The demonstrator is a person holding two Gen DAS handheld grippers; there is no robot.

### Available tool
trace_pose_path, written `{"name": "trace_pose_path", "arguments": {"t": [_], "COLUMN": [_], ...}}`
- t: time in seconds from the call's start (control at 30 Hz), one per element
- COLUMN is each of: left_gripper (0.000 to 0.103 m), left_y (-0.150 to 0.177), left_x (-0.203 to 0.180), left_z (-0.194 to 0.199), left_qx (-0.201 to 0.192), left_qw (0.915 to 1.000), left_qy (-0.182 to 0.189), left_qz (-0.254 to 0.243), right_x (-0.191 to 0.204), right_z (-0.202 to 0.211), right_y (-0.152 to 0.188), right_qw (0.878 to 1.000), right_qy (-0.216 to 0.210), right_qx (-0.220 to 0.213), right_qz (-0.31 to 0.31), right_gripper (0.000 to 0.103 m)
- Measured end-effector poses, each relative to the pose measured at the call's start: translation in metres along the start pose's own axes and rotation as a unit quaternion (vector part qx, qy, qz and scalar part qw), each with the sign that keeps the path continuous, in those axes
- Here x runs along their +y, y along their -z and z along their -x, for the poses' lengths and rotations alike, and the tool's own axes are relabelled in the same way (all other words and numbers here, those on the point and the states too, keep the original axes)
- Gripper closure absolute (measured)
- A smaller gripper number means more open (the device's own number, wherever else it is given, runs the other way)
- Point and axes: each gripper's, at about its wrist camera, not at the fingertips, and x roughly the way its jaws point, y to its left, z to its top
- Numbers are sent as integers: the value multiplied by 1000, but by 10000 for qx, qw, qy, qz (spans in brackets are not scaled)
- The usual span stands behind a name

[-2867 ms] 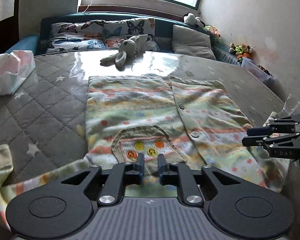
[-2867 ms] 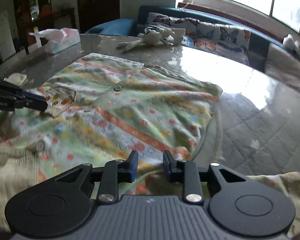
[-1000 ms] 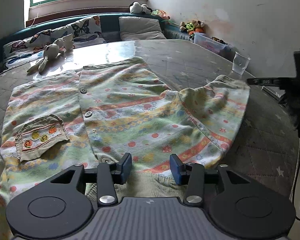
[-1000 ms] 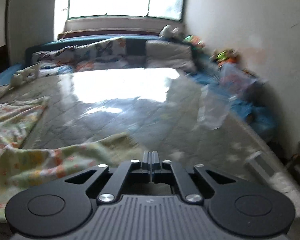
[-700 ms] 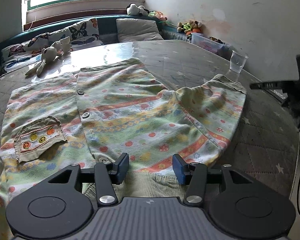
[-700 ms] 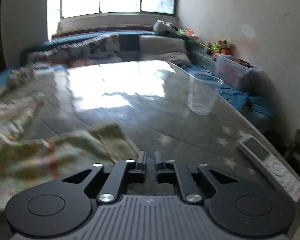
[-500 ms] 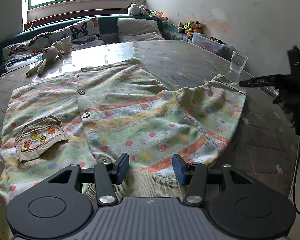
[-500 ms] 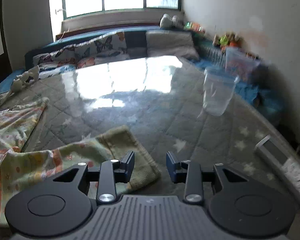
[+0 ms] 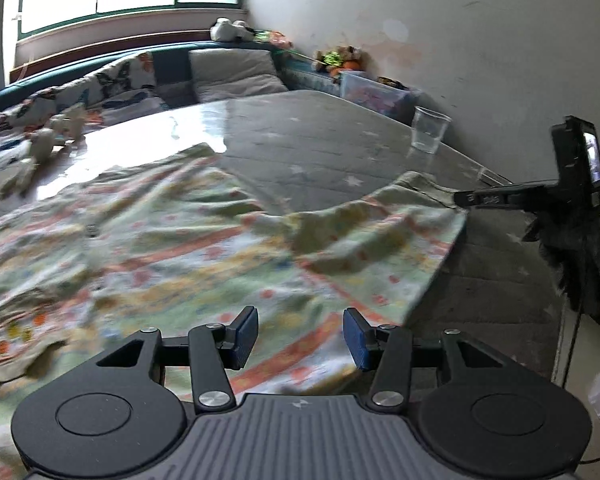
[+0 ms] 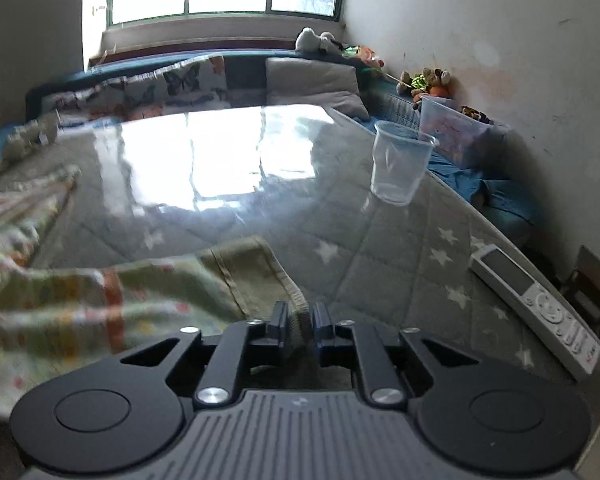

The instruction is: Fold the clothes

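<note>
A patterned child's cardigan (image 9: 204, 240) with stripes and dots lies spread on the grey quilted table (image 9: 340, 136). Its right sleeve (image 9: 388, 232) stretches toward the table's right edge. My left gripper (image 9: 298, 338) is open and empty just above the cardigan's lower hem. My right gripper (image 10: 300, 318) is shut on the sleeve's ribbed olive cuff (image 10: 256, 276); it also shows in the left wrist view (image 9: 460, 199), pinching the cuff end.
A clear plastic cup (image 10: 400, 164) stands near the table's right edge. A remote control (image 10: 536, 308) lies at the right edge. Beyond the table are a sofa with cushions (image 10: 312, 76), soft toys (image 9: 40, 144) and a plastic box (image 10: 452, 128).
My right gripper has closed on the sleeve cuff; it was open just over it half a second ago. My left gripper has shifted, and the cardigan looks blurred with motion.
</note>
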Motion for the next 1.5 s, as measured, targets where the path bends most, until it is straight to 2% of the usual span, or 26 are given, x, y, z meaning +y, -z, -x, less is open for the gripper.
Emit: {"name": "trace_pose_path", "arguments": {"t": [0.13, 0.2, 0.3, 0.47, 0.63, 0.87, 1.3, 1.5], "left_gripper": [53, 53, 53, 53, 53, 54, 54, 54], "left_y": [4, 8, 13, 14, 15, 16, 17, 19], "left_x": [-10, -14, -21, -23, -22, -17, -12, -12], "left_z": [-9, -12, -13, -12, -11, -12, -15, -13], "left_qx": [58, 88, 82, 77, 65, 50, 28, -10], "left_qw": [9996, 9991, 9984, 9973, 9965, 9947, 9921, 9921], "left_qy": [269, 396, 515, 667, 772, 994, 1241, 1243], "left_qz": [-69, -100, -226, -280, -306, -260, -193, -171], "right_x": [2, 14, 42, 108, 166, 200, 243, 266], "right_z": [11, 20, 29, 30, 7, -45, -108, -124], "right_y": [-7, -16, -28, -43, -49, -59, -105, -120], "right_qw": [9998, 9984, 9916, 9644, 9425, 9316, 9371, 9348], "right_qy": [-5, -321, -1031, -2262, -2714, -2753, -2490, -2469], "right_qx": [-143, -277, -350, -236, 79, 510, 223, 178], "right_qz": [120, 362, 703, 1350, 1948, 2316, 2437, 2548], "right_gripper": [86, 86, 86, 86, 87, 87, 90, 88]}}
